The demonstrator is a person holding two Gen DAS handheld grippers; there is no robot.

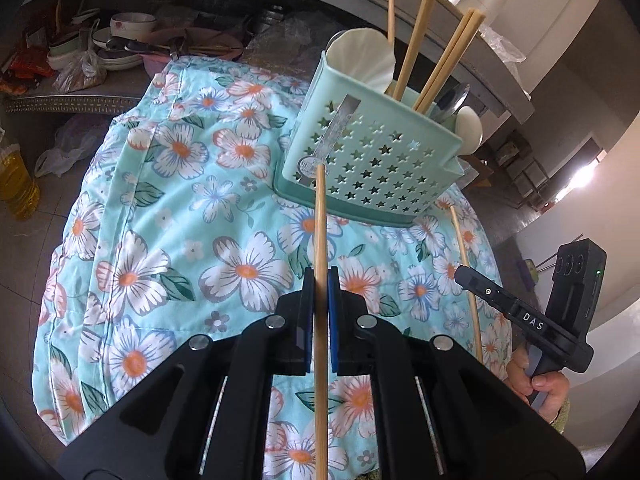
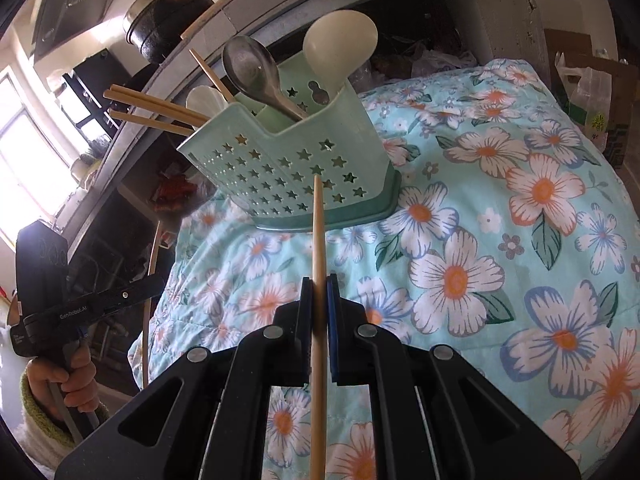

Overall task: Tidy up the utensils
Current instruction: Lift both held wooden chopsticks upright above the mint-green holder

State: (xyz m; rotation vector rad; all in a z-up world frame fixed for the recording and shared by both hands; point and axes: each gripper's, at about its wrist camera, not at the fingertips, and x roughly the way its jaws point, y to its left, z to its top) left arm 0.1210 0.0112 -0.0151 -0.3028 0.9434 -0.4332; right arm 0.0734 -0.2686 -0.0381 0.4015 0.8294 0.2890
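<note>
Chopstick (image 1: pixel 320 240) in left jaws, another (image 2: pixel 318 248) in right; labels "DAS", "GenRoboLAI".

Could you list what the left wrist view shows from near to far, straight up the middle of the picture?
Left gripper clamping a chopstick → floral cloth → star-holed green utensil holder → chopsticks standing in it.

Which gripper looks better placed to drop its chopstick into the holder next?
Hard to separate: left gripper and right gripper each clamp a chopstick aimed at the holder.
</note>
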